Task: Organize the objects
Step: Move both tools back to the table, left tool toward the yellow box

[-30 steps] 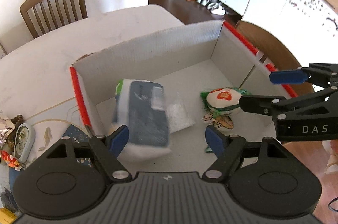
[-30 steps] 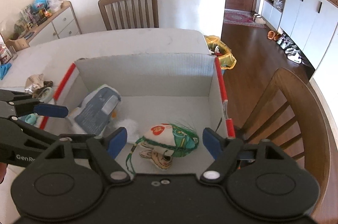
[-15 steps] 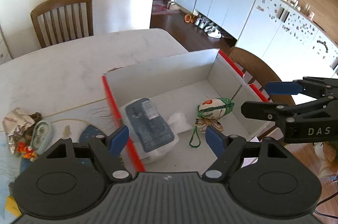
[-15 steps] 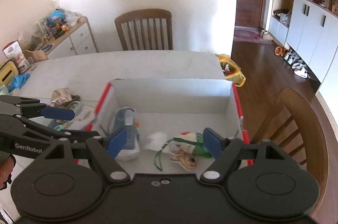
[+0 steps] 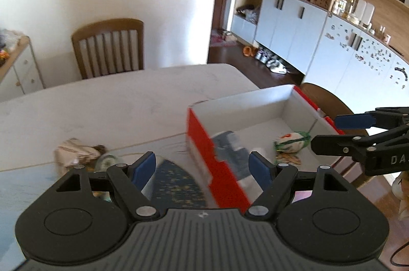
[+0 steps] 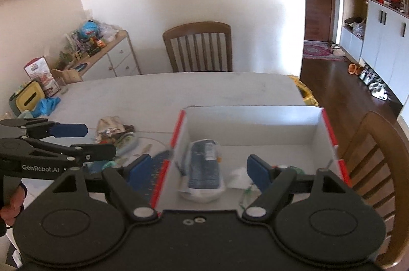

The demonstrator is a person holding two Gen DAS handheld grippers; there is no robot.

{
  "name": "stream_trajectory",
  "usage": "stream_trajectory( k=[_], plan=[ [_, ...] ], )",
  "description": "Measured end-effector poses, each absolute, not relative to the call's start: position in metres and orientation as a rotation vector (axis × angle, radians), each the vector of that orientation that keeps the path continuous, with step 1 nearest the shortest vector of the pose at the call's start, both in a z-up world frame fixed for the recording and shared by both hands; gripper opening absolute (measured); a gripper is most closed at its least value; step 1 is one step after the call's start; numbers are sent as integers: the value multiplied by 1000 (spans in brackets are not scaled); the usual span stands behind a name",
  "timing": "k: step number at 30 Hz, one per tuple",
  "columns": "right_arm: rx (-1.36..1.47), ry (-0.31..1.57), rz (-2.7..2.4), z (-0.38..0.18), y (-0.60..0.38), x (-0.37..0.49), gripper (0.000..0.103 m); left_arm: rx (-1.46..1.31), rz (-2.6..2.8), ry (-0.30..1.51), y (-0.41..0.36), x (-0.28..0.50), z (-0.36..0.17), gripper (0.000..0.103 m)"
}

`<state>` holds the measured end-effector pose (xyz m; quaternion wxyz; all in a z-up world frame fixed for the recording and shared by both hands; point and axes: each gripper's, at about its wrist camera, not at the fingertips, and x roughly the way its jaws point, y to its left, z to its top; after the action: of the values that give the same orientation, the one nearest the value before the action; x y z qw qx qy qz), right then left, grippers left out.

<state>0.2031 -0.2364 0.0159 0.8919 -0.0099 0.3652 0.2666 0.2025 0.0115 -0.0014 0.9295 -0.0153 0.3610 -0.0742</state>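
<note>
A white cardboard box with red edges (image 6: 251, 119) (image 5: 204, 143) stands on the table. Inside lie a blue-labelled wipes pack (image 6: 204, 167) (image 5: 230, 150), a white tissue (image 6: 237, 177) and a green, white and red pouch (image 5: 291, 143). My left gripper (image 5: 202, 168) is open and empty, held above the box's left wall. My right gripper (image 6: 198, 172) is open and empty, raised over the box's near side. Each gripper shows in the other's view, the left (image 6: 69, 140) and the right (image 5: 358, 133).
Left of the box lie a dark blue patterned item (image 5: 176, 184), a crumpled foil wrapper (image 6: 110, 127) (image 5: 74, 153) and a small oval case (image 6: 127, 140). A yellow box and blue cloth (image 6: 38, 102) sit at the table's far left. Wooden chairs stand behind (image 6: 198, 48) and right (image 6: 378, 168).
Both grippers have pulled up and back from the box. The wipes pack, mid-air a second ago, now lies in the box. The left view has swung left toward the loose items.
</note>
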Motion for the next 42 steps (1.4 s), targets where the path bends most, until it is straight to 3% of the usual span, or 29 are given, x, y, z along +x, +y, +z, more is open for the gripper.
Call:
stream_trajectory(
  k=[7, 12, 15, 30, 42],
  plan=[
    [-18, 752, 598, 13, -200, 190, 86, -73, -100, 723, 57, 182, -5, 88],
    [-24, 750, 619, 9, -173, 183, 91, -110, -74, 720, 92, 170, -12, 101],
    [-20, 745, 627, 7, -160, 180, 101, -110, -56, 705, 110, 164, -18, 102],
    [-24, 836, 607, -32, -92, 183, 102, -110, -24, 741, 181, 136, -72, 103],
    [-84, 912, 590, -70, -45, 195, 102, -28, -67, 800, 190, 133, -122, 103]
  ],
)
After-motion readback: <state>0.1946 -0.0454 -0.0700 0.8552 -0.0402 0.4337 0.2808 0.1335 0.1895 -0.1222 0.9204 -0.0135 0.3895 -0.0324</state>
